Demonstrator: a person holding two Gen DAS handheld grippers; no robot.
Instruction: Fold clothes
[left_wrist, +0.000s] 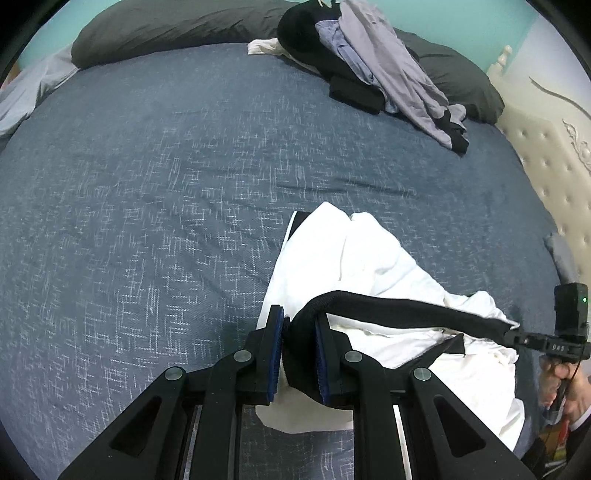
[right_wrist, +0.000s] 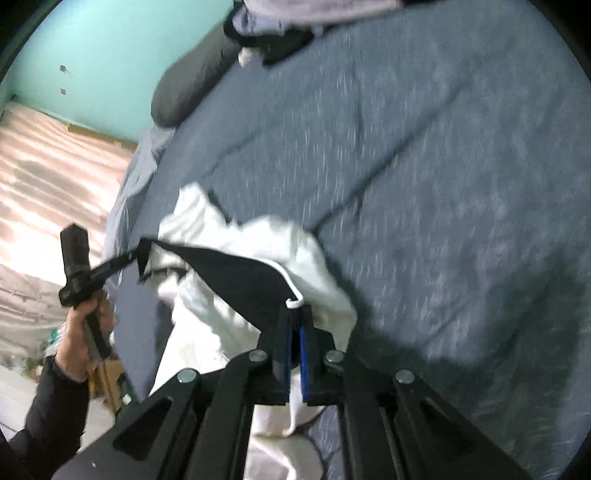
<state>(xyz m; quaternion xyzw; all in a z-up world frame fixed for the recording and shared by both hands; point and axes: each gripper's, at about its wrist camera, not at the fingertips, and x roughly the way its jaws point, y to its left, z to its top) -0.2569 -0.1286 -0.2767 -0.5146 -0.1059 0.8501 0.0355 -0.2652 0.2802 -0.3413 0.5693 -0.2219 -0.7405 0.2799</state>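
the left gripper (left_wrist: 300, 332) is clamped on the black waistband (left_wrist: 406, 306) of the white garment (left_wrist: 369, 258), lying at 5 o'clock on the blue bed (left_wrist: 166, 184). the right gripper (right_wrist: 293, 332) pinches the band's other end.

I'm working in a home bedroom: a bed (left_wrist: 184, 184) in a blue cover, dark pillows (left_wrist: 177, 26) at its head, a tufted cream headboard (left_wrist: 554, 162), turquoise walls (right_wrist: 103, 55).
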